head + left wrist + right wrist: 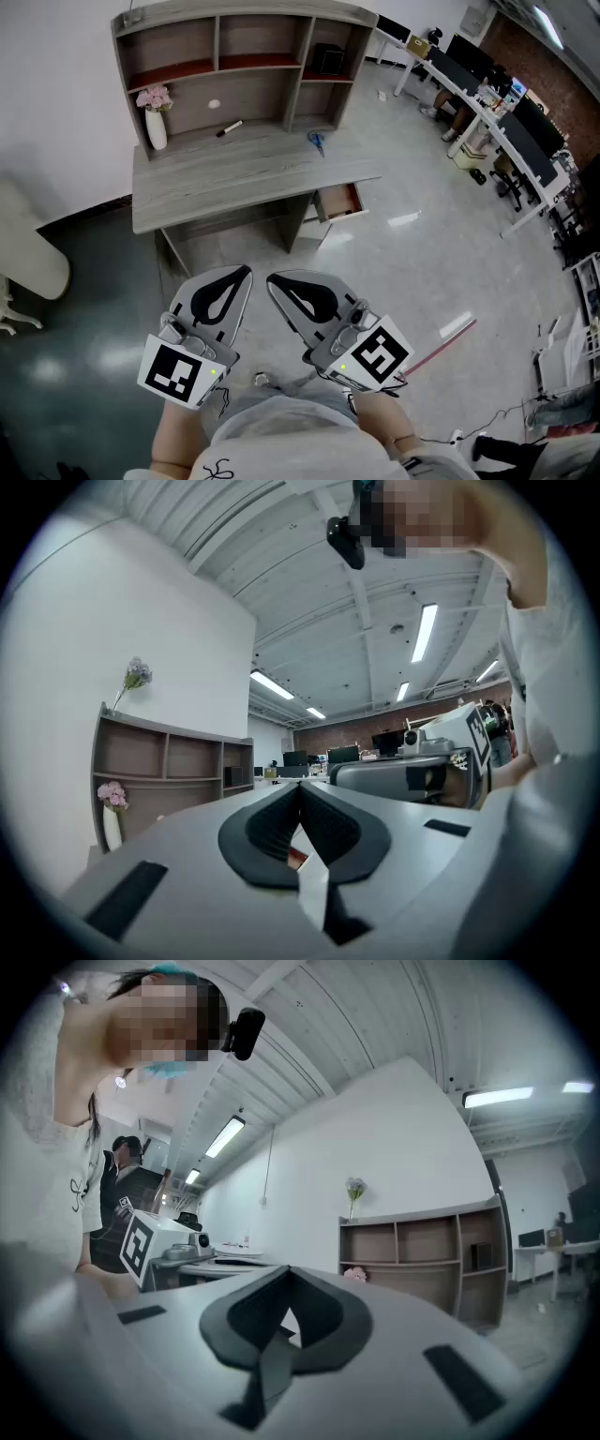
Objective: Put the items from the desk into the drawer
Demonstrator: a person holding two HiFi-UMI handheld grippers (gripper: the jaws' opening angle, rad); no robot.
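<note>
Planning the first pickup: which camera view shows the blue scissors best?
The head view: the scissors lie in plain sight on the desk, toward its right end. Both gripper views catch only the shelf unit; the desktop is hidden there, so no scissors show.

Glossy grey floor point(422, 253) (glinting with light) runs from white wall point(56, 84) to workstations point(506, 122).

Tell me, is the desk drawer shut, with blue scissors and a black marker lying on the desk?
Not quite: the drawer is pulled open, not shut, as the head view shows. The rest holds: the blue scissors and the black marker do lie on the desk.
</note>
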